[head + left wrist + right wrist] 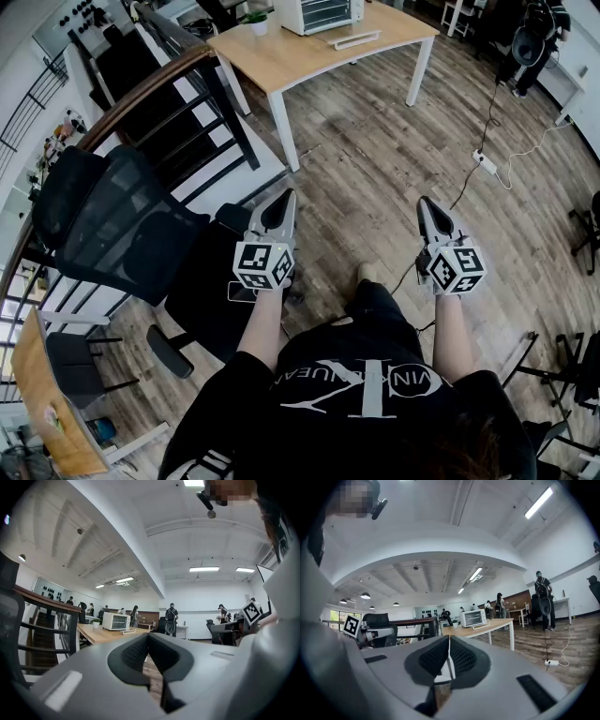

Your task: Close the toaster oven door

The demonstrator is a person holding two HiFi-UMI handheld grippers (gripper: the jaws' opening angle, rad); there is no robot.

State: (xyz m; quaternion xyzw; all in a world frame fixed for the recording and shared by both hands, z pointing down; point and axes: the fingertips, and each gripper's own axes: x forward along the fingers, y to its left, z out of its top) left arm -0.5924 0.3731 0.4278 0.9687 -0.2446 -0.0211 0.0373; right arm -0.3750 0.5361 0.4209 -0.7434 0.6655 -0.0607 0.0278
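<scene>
1. While the toaster oven (pixel 322 13) sits well away on the wooden tabletop (pixel 281 58), its door (pixel 354 39) lies dropped open.
2. Left claw (pixel 284 202), right claw (pixel 427 206): both closed, empty, held over the floor (pixel 375 169).
3. Step in hand, likely: approach.
4. Next: close in, get a claw under the door, swing it up.

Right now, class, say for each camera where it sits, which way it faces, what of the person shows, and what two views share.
Head view: on the head, facing steeply down at the floor; shows torso, arms, left gripper, right gripper.
Left gripper view: on that gripper, along its shut jaws toward the oven; torso at right.
Right gripper view: on that gripper, along its shut jaws toward the oven; torso at left.
Shared: both gripper views show the oven on the table.
</scene>
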